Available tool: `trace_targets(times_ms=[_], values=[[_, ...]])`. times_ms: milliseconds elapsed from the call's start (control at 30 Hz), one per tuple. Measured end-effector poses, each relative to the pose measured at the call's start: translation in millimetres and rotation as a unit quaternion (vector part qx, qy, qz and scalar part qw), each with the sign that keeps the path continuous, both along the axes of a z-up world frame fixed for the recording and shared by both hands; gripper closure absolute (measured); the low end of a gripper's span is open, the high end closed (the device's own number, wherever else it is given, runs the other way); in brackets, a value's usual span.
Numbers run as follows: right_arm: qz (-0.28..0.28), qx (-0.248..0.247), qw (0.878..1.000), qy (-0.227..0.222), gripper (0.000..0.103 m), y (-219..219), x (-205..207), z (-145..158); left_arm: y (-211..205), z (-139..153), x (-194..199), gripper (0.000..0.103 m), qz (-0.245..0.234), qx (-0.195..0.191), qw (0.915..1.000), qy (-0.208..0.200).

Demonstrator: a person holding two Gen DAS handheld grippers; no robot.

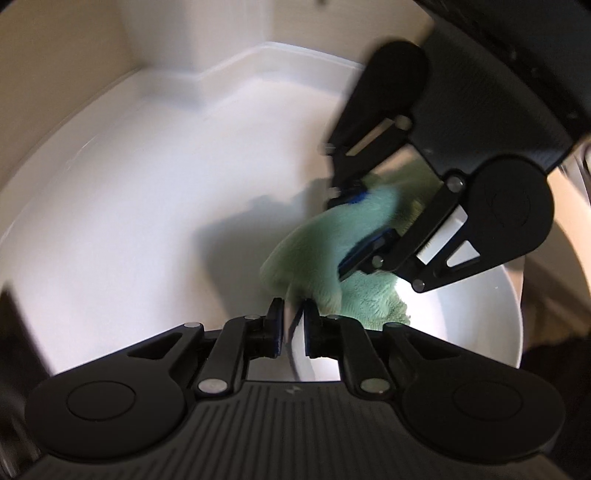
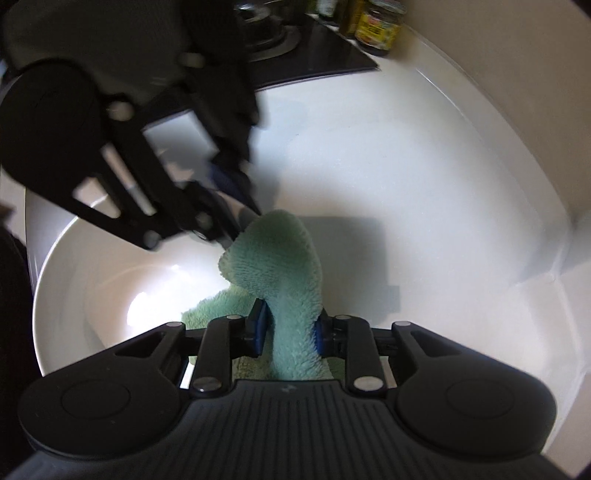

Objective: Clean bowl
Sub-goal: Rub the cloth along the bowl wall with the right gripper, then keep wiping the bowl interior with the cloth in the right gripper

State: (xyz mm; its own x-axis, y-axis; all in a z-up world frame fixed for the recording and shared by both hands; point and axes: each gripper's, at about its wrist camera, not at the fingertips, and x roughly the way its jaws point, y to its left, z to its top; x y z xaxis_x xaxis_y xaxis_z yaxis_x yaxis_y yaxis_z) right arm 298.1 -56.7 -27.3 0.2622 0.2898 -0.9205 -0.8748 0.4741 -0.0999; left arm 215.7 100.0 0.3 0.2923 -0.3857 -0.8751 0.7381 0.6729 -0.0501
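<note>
A white bowl [image 1: 480,325] [image 2: 92,288] sits on a white counter [image 1: 147,203]. My left gripper [image 1: 293,323] straddles the bowl's rim. The rim runs slantwise between the pads with a pale gap at the left pad, so the jaws look slightly open. In the right wrist view this gripper [image 2: 236,218] is blurred at the bowl's far rim. My right gripper [image 2: 288,330] [image 1: 356,225] is shut on a fluffy green cloth [image 2: 277,258] [image 1: 306,254]. The cloth loops up over the rim, and its loose end lies inside the bowl.
A black hob [image 2: 314,48] with a burner sits at the back of the counter, with jars [image 2: 378,29] beside it. A raised white backsplash edge [image 1: 229,70] and a beige wall [image 1: 55,74] bound the counter [image 2: 406,184].
</note>
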Motion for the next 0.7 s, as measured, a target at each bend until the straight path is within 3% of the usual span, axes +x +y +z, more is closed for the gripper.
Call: trace_targets(times_ms=[167,267,333,533,700], values=[[-0.061,0.022,0.998,0.009,0.083,-17.1,-5.4,5.3,12.2,-0.8,-21.5,0.090,0.077,-0.012,0.9970,0.007],[-0.081,0.020,0.996,0.012,0.083,-25.1,-14.3,9.5,4.5,-9.0,-17.5,0.091,0.073,-0.003,0.9973,0.013],[-0.081,0.014,0.996,0.014,0.086,-29.0,-21.0,10.1,1.5,-14.4,-7.8,0.095,0.053,0.005,0.9985,0.011],[-0.041,-0.020,0.998,0.045,0.086,-25.5,-17.4,6.1,-7.0,-17.1,18.2,0.095,-0.044,0.017,0.9989,0.006],[0.002,-0.048,0.999,-0.004,0.084,-9.3,-11.6,6.8,-22.4,-19.6,31.8,0.093,-0.119,0.041,0.9919,-0.018]])
